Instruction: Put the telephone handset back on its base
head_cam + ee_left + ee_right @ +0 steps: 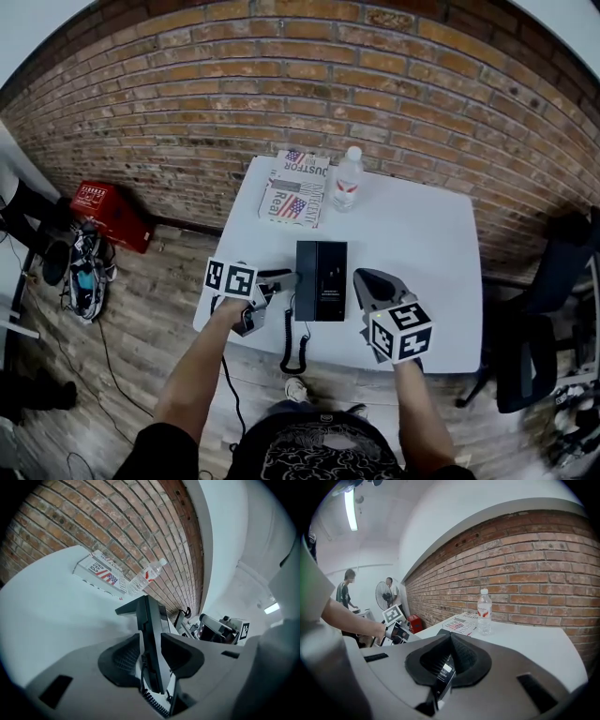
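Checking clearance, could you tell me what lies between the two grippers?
The telephone base lies between left gripper and right gripper, shown in the head view.
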{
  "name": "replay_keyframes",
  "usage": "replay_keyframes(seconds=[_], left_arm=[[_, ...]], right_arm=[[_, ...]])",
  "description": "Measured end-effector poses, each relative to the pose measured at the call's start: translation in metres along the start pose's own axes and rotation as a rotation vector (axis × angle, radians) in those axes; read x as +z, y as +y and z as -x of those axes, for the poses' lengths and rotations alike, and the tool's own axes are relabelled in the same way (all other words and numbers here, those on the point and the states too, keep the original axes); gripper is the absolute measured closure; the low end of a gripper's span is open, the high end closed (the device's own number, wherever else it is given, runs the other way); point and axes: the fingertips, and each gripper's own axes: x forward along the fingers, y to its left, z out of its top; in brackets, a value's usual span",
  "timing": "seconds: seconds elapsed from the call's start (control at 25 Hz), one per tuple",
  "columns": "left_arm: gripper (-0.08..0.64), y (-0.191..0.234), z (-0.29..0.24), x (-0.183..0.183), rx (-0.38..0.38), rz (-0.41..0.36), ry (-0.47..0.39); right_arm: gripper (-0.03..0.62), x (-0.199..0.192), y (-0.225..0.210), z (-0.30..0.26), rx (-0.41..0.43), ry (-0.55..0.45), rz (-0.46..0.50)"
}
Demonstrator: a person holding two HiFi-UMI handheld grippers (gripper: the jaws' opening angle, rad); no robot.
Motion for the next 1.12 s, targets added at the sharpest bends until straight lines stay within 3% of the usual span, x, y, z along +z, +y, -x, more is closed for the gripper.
replay_keyframes(seconds=[0.24,1.12], left_arm=[[0.437,-0.014,0.016,0.002,0.105,-0.065,-0.052],[0.446,-0.110,0.108,0.011,0.579,-0.362,-0.386]], right_arm=[[0.591,0.006,0.007,0.009,0.045,-0.020,0.011],[0.591,0.025,0.028,0.060,0.180,-0.092,0.084]])
